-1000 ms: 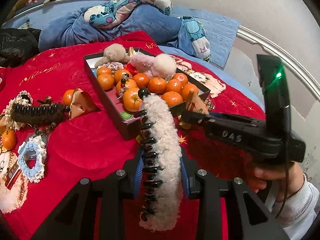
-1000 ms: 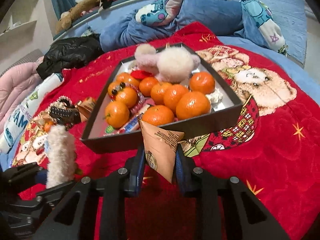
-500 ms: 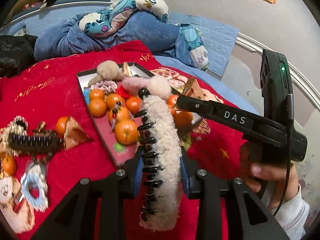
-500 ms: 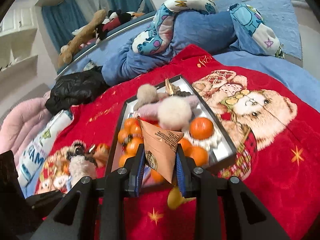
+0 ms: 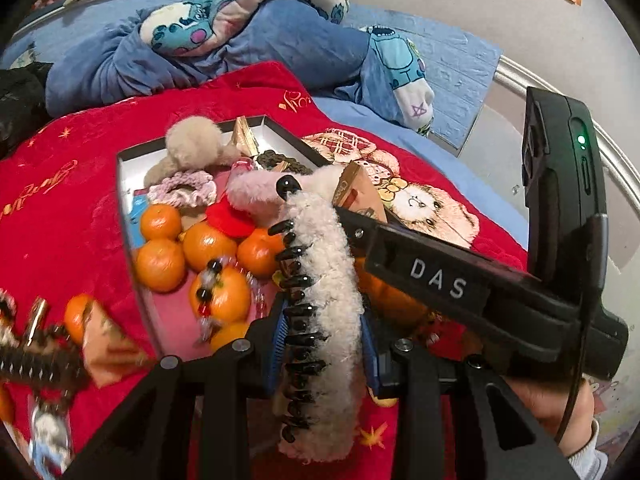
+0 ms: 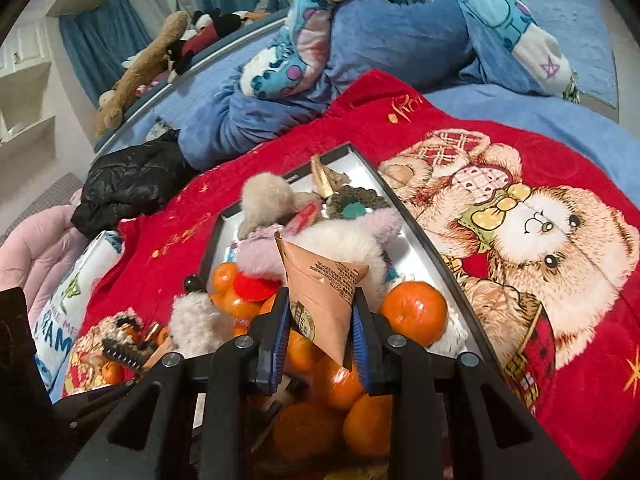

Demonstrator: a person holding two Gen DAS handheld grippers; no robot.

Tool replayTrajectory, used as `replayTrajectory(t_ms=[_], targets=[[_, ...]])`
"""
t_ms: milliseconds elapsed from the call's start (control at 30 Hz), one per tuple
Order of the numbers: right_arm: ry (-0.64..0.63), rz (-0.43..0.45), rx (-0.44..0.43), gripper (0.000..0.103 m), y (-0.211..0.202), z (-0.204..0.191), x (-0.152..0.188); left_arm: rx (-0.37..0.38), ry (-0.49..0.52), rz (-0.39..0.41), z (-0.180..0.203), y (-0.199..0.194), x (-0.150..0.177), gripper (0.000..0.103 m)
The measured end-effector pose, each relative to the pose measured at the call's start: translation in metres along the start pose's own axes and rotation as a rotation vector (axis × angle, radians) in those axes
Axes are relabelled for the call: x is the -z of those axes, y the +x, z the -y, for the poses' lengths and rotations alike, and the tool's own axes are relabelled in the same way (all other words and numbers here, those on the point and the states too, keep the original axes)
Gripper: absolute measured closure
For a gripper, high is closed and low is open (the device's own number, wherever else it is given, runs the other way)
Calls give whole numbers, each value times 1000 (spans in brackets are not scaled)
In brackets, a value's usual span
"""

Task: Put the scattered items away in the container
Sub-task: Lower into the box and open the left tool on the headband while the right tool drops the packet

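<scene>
Both loads hung over the tray, ready to drop!
Left gripper (image 5: 322, 344) jaws clenched the fuzzy claw clip (image 5: 324, 300), long axis pointing far; right gripper (image 6: 320, 344) jaws clenched the brown packet (image 6: 322, 292) above the tray (image 6: 412, 216).

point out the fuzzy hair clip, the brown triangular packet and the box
fuzzy hair clip (image 5: 328, 280), left wrist view, fleecy spine
brown triangular packet (image 6: 324, 292), right wrist view, printed face
box (image 6: 436, 256), right wrist view, right wall

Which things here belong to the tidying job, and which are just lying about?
Job:
- left gripper, shut on fluffy hair claw
- right gripper, shut on brown paper packet
- box of tangerines
- stray tangerine

Lying about:
- red bear blanket
- blue quilt
- black jacket
- plush toys
</scene>
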State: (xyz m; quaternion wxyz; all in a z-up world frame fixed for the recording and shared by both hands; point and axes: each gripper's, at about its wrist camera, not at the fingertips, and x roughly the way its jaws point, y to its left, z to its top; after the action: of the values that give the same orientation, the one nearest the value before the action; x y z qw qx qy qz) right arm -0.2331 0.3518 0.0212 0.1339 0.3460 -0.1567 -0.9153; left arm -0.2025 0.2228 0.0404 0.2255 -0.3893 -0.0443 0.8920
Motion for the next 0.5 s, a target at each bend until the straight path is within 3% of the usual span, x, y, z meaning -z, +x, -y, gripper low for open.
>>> replayTrajectory(t_ms=[233,500], targets=[[43,10,-22,76,13,9,-10,6,-22,6,-15,29,-25,70],[18,0,-16,76,17,4,-10,11,-24,31,-19,37,-26,70]])
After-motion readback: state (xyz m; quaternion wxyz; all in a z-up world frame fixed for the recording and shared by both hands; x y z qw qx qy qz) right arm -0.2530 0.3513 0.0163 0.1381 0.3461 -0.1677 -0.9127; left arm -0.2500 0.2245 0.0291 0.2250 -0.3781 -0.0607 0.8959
